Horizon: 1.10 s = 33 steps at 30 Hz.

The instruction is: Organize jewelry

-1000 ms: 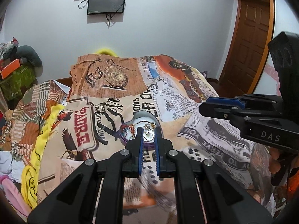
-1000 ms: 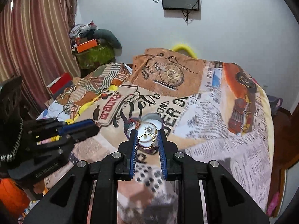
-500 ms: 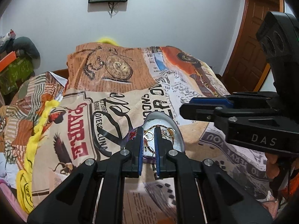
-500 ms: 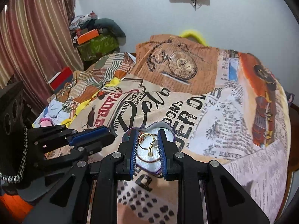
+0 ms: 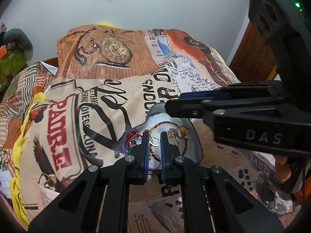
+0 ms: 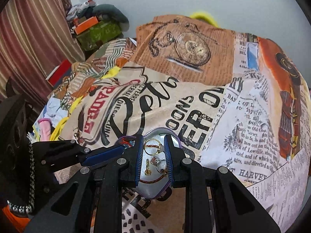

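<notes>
Lengthwise, heart-shaped jewelry tray (image 6: 155, 193), point toward right gripper (image 6: 154, 145).

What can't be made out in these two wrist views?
- Left wrist view: the left gripper fingers cover the near part of the jewelry box; the right gripper overlaps its far rim.
- Right wrist view: the right gripper hides the box's sides; the left gripper covers its left lobe.
- Ring details: too small.

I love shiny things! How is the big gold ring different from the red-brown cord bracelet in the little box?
The gold ring is a thin, shiny metal hoop; the cord bracelet is braided, matte, red-brown. The ring is small, while the bracelet loops widely around the other pieces. Both lie on the white padding of the heart-shaped box, which both grippers hover over.
</notes>
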Motion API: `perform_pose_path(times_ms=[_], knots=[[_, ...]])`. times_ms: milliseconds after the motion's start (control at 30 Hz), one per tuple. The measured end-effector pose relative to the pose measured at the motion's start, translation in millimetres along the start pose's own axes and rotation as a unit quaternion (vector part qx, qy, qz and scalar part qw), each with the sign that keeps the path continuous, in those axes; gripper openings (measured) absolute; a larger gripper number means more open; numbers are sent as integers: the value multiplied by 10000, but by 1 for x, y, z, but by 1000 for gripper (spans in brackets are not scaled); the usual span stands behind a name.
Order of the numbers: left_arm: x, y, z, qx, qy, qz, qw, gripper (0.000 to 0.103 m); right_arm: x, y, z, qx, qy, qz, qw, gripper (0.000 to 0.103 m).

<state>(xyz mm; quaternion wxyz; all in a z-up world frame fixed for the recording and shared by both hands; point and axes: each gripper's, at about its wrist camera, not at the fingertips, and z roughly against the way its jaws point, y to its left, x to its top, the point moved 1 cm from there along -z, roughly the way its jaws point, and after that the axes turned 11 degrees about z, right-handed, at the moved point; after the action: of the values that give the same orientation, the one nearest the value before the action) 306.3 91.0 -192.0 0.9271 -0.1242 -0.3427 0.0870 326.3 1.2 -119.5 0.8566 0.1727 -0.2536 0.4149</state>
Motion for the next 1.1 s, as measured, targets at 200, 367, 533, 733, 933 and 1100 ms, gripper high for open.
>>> perform_pose_path(times_ms=[200,367,533,733,933,1100], knots=[[-2,-2,-2,20,9,-65,10000,9,-1,-2,-7,37,80,-24,10000,20],[-2,-4,1,45,16,-120,9999,9,0,1,-8,37,112,41,9999,20],[-5,-5,5,125,5,-143,9998,24,1,4,-7,-23,174,99,9998,27],[-5,-1,20,184,-110,-49,9998,27,2,10,9,-168,-15,116,9998,42],[0,1,50,236,-338,79,9991,27,2,20,44,-346,-337,123,9988,42],[4,-3,89,233,-662,168,9974,27,-1,33,79,-594,-649,220,9959,42]])
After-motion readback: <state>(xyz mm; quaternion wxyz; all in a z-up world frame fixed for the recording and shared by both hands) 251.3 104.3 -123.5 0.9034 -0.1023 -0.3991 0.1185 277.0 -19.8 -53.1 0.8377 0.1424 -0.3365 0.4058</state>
